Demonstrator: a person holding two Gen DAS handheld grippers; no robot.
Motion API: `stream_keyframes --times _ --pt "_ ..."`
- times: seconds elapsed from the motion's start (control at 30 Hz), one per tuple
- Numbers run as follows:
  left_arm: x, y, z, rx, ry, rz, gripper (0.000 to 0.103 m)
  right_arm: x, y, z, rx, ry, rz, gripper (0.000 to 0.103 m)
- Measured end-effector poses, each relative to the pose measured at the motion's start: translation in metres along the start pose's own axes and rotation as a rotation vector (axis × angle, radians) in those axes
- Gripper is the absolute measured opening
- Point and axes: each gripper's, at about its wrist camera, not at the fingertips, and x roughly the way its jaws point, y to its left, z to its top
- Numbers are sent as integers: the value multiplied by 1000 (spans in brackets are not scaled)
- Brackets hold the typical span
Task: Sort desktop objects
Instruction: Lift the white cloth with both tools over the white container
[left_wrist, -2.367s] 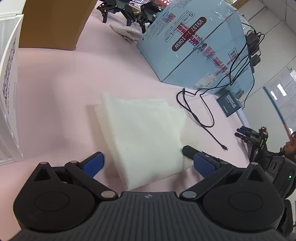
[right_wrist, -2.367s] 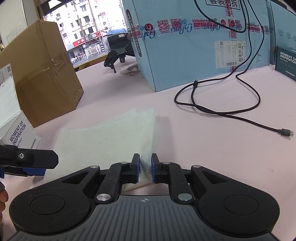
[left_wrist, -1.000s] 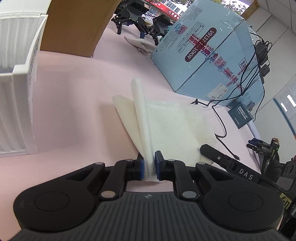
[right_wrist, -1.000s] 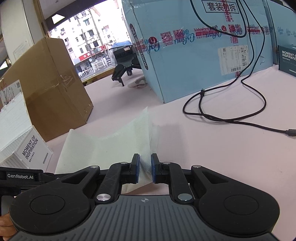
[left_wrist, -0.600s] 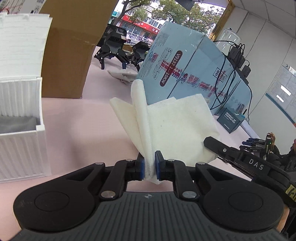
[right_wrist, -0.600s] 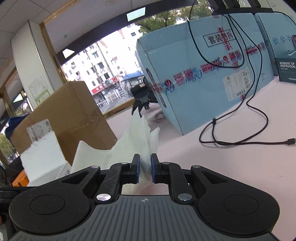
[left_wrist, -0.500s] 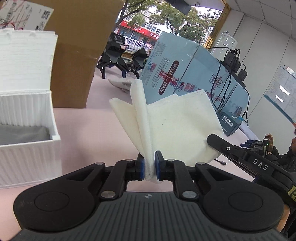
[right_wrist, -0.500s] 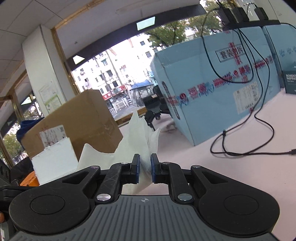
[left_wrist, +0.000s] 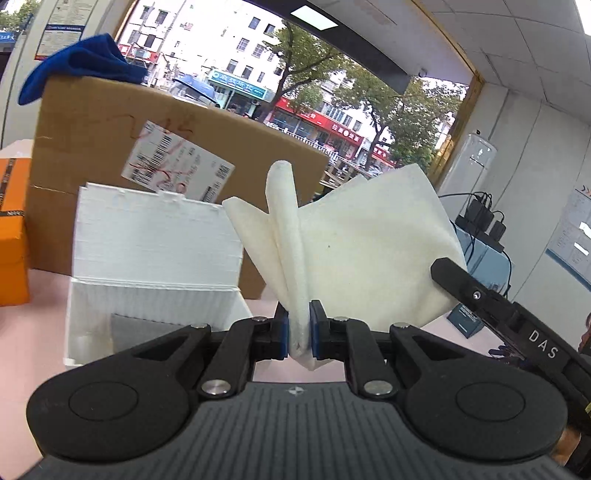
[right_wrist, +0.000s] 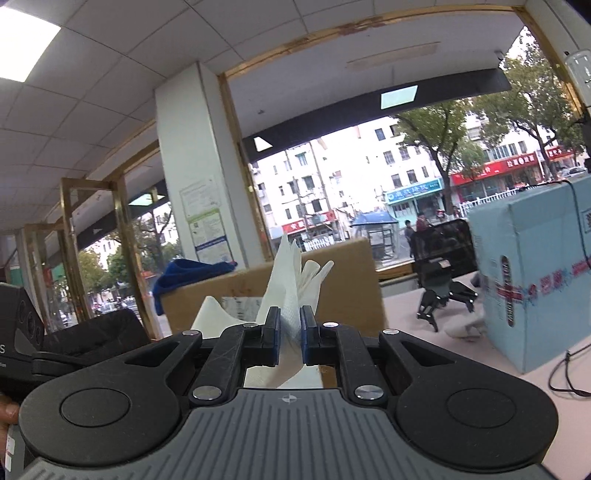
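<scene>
A white folded cloth (left_wrist: 365, 251) hangs in the air, held up off the pink table. My left gripper (left_wrist: 299, 328) is shut on its near corner, and the cloth fans out above the blue pads. My right gripper (right_wrist: 289, 332) is shut on another corner of the same cloth (right_wrist: 286, 273). In the left wrist view the right gripper's black body (left_wrist: 491, 306) reaches in at the cloth's right edge. A white open box (left_wrist: 147, 258) with its lid up stands just left of the cloth, and something grey lies inside it.
A brown cardboard box (left_wrist: 99, 147) with a blue rag (left_wrist: 77, 62) on top stands behind the white box. An orange box (left_wrist: 11, 229) sits at the far left. A light blue carton (right_wrist: 535, 266), black cables (right_wrist: 565, 373) and a black gripper device (right_wrist: 443, 291) lie to the right.
Both grippers have risen with the cloth, lifting it clear of the table, and swung left toward the white box. The views now tilt up toward the windows.
</scene>
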Motion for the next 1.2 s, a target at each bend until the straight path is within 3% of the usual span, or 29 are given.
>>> stream_keyframes --times 0.2,0.33,0.53,0.7,1.2 --pt "-35 34 18 -65 -82 68 10 41 41 8 39 -28 86 10" --pt "-36 55 22 -90 -82 113 10 65 48 -1 63 -2 114 10" --pt "-5 72 21 -103 10 166 10 95 34 -14 114 118 85 9" --pt "15 80 13 -133 130 157 10 108 30 -22 165 210 75 9" --pt "35 113 13 -197 269 116 10 119 3 -48 325 358 -38 9"
